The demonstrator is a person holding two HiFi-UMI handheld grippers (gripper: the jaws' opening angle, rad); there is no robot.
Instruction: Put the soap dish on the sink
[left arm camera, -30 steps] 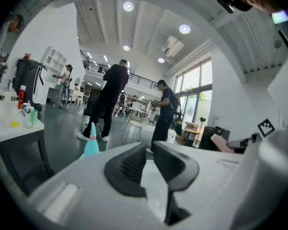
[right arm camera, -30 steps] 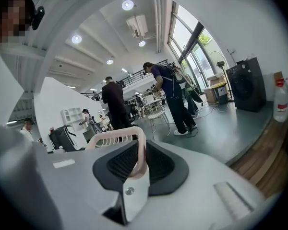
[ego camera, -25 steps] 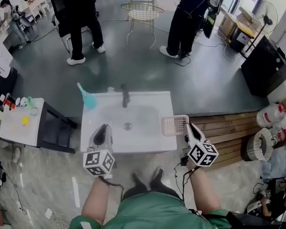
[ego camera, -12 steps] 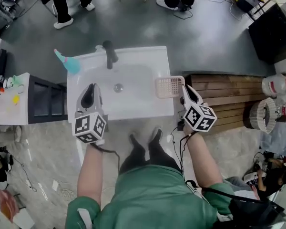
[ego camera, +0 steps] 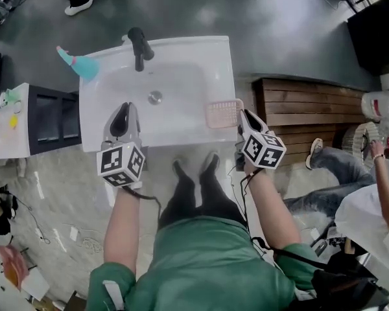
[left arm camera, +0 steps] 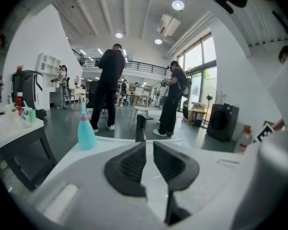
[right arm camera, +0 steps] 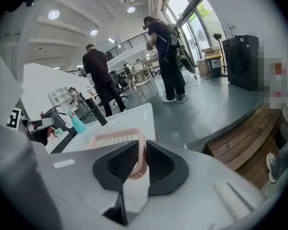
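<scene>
The pink slotted soap dish (ego camera: 222, 113) is over the right rim of the white sink (ego camera: 181, 125), level with the basin. My right gripper (ego camera: 241, 115) is shut on the dish's right edge. In the right gripper view the pink rim (right arm camera: 140, 150) is pinched between the dark pads, with the dish stretching out over the sink (right arm camera: 129, 119). My left gripper (ego camera: 123, 111) hovers over the sink's front left part, its jaws together with nothing between them. The left gripper view shows those pads (left arm camera: 129, 169) close together above the white sink top (left arm camera: 230, 162).
A black faucet (ego camera: 139, 46) stands at the sink's back, with a teal bottle (ego camera: 82, 64) at the back left corner. A dark cabinet (ego camera: 48, 118) and a white counter (ego camera: 0, 131) lie left. A wooden platform (ego camera: 298, 102) and a seated person's legs (ego camera: 327, 167) lie right.
The view has tilted further down and the sink sits higher in frame. The right gripper has carried the dish slightly inward onto the sink's right rim. A seated person now shows at right.
</scene>
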